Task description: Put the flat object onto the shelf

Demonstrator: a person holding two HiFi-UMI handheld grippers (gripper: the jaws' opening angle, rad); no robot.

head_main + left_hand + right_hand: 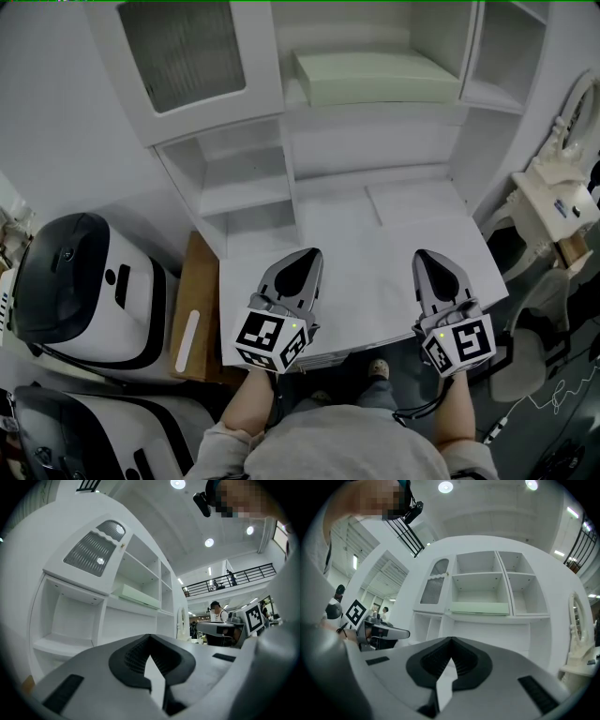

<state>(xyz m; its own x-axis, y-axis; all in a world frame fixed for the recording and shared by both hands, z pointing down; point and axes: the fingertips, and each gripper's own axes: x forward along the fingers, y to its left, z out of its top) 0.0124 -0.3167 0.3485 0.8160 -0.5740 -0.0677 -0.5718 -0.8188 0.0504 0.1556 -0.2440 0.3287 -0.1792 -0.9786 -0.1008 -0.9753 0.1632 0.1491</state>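
Here, the flat object (375,77) is showing as a thin, broad, plain slab of pale green. It is lying flat on the shelf (375,112) in the middle bay of the white cabinet and taking up most of that bay's width.

Nearest the head camera, the left gripper (310,257) and the right gripper (424,257) are pointing side by side toward the cabinet, over the front part of the white surface (366,253) and well apart from the slab. Each gripper's jaws are meeting at the tips, with nothing sitting between them.

Only the head view is showing the floor at the left. There a cardboard box (202,281) is standing against the surface's side, and two white machines (80,291) are sitting beyond it.

The left gripper view is catching the slab (136,596) at a slant. Past the cabinet it is also taking in a distant person (216,613) and, higher up, a dark railing (234,577).

The right gripper view is facing the cabinet squarely. It is showing the slab's long front edge (479,607) and, up to its left, a ribbed cabinet door (433,588).
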